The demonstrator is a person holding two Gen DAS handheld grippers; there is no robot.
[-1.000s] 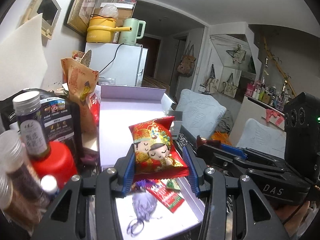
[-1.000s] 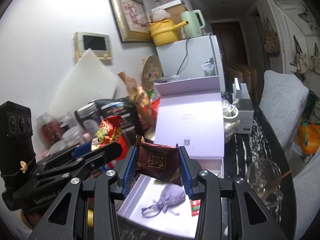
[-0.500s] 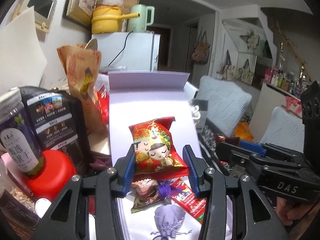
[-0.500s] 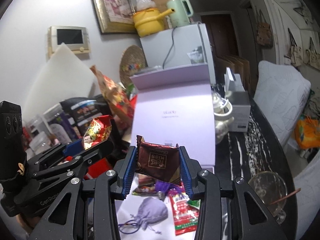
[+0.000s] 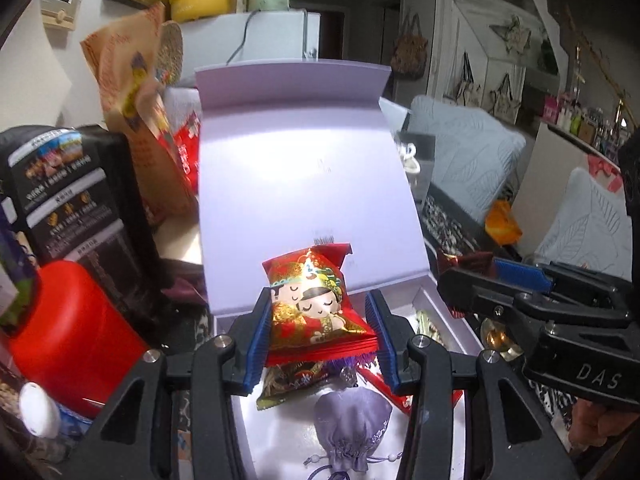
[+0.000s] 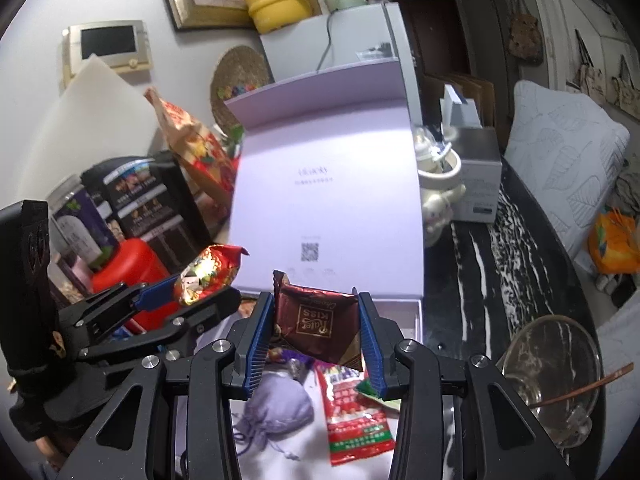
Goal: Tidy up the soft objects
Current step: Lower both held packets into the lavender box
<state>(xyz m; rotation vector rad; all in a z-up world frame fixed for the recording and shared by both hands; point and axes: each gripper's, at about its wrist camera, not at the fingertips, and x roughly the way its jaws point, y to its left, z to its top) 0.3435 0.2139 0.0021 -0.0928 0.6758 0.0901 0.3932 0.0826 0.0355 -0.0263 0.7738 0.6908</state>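
Note:
My left gripper (image 5: 320, 336) is shut on a red and gold cartoon-couple snack packet (image 5: 314, 304), held above the open lilac box (image 5: 452, 322). My right gripper (image 6: 316, 340) is shut on a dark brown Kiss chocolate packet (image 6: 318, 326), also above the box (image 6: 404, 308). Inside the box lie a lilac drawstring pouch (image 5: 352, 436), which also shows in the right wrist view (image 6: 276, 404), a red and green sachet (image 6: 352, 416) and other wrapped sweets (image 5: 288, 382). The left gripper with its packet (image 6: 208, 274) shows at the left of the right wrist view.
The box lid (image 5: 304, 184) stands open behind. Left of the box are a red container (image 5: 68, 340), a black box (image 5: 76, 196) and an orange bag (image 5: 132, 120). On the right, a glass bowl with a spoon (image 6: 552, 376), a white figurine (image 6: 436, 192) and a grey box (image 6: 478, 176) stand on the dark marble table (image 6: 492, 280).
Both grippers have moved forward and down toward the box with their packets still held. More of the box's contents and less of the jars at left now show.

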